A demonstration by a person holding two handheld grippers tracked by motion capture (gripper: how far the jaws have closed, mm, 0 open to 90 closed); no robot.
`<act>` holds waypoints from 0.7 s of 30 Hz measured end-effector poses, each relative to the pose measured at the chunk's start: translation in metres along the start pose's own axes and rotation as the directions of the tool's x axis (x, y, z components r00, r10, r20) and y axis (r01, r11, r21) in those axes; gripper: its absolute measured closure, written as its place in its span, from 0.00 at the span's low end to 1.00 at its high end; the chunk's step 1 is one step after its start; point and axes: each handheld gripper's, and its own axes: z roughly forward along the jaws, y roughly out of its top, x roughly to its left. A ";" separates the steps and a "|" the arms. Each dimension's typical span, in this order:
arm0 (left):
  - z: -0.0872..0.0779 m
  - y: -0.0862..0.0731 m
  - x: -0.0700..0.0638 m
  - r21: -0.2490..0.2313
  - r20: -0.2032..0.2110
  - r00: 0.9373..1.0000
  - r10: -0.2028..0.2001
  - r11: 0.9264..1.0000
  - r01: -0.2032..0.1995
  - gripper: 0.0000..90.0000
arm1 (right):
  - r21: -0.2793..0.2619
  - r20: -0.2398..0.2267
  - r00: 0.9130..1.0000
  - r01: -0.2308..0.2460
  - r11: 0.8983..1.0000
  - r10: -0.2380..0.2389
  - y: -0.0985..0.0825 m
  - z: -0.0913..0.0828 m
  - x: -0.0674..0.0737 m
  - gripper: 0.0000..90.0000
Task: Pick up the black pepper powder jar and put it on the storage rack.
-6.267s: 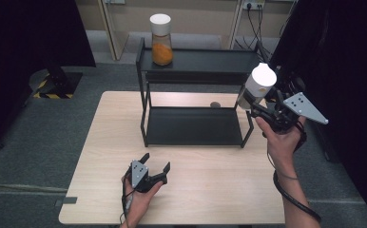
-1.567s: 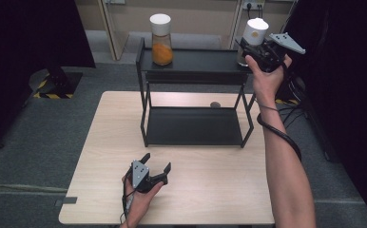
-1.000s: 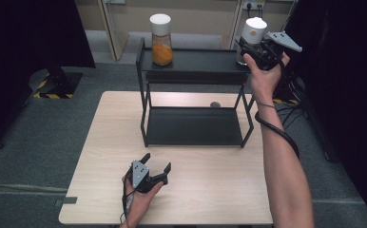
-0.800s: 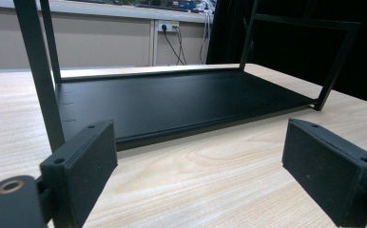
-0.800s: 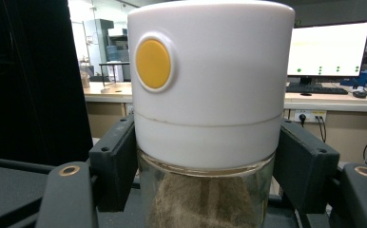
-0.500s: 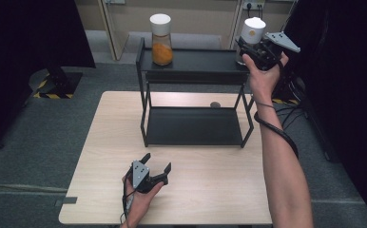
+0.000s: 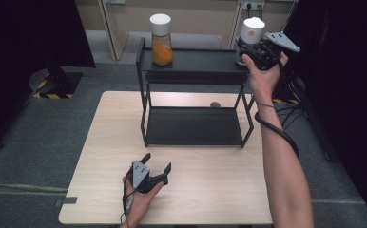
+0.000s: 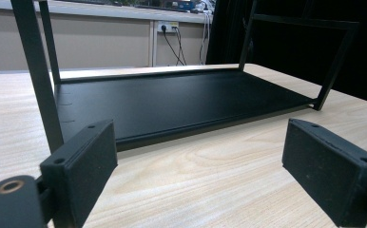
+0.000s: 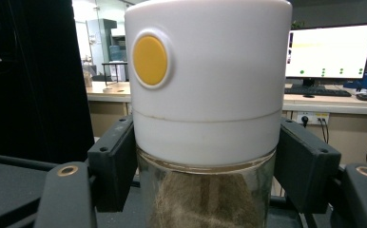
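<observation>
A glass jar with a white lid and yellow button [image 9: 210, 95] stands at the right end of the black rack's top shelf [image 7: 200, 61]; it holds something brownish. My right gripper [image 7: 247, 43] is shut on it, pads [image 9: 112, 161] pressing just under the lid. Its jaws have just eased open a little, with the jar [image 7: 253, 33] still between them. My left gripper [image 7: 157, 161] rests low over the table's front edge, open and holding nothing. It faces the rack's lower shelf [image 8: 172, 102], its pads [image 8: 326, 173] wide apart.
A second white-lidded jar with orange contents [image 7: 161, 43] stands at the left end of the top shelf. A small dark object [image 7: 215, 104] lies on the wooden table [image 7: 115, 142] behind the rack. Dark curtains hang on both sides.
Since the earliest frame my right gripper has carried the jar from beside the rack up to the top shelf's right end. Over the last second nothing has visibly moved.
</observation>
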 end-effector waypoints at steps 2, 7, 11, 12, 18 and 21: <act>0.000 0.000 0.000 -0.001 0.000 1.000 0.000 1.000 0.000 0.12 | 0.001 -0.002 1.000 -0.005 1.000 0.005 0.000 0.000 0.000 0.30; 0.000 0.000 0.000 0.000 0.000 1.000 0.001 1.000 -0.001 0.12 | 0.005 -0.019 0.999 -0.041 0.999 0.041 -0.001 -0.003 -0.003 0.16; 0.000 0.000 0.000 0.000 -0.001 1.000 0.002 1.000 -0.002 0.12 | 0.005 -0.044 0.998 -0.039 0.999 0.039 0.001 -0.009 -0.003 0.10; 0.000 0.000 0.000 0.000 -0.001 1.000 0.003 1.000 -0.003 0.12 | 0.004 -0.048 0.998 -0.035 0.999 0.035 0.002 -0.011 -0.003 0.10; 0.000 0.000 -0.001 -0.001 -0.001 1.000 0.005 1.000 -0.005 0.12 | -0.006 -0.071 0.997 -0.026 1.000 0.025 0.003 -0.023 -0.002 0.08; 0.000 -0.001 -0.001 -0.003 -0.001 1.000 0.006 1.000 -0.006 0.12 | -0.002 -0.073 0.997 -0.027 1.000 0.027 0.002 -0.027 -0.002 0.07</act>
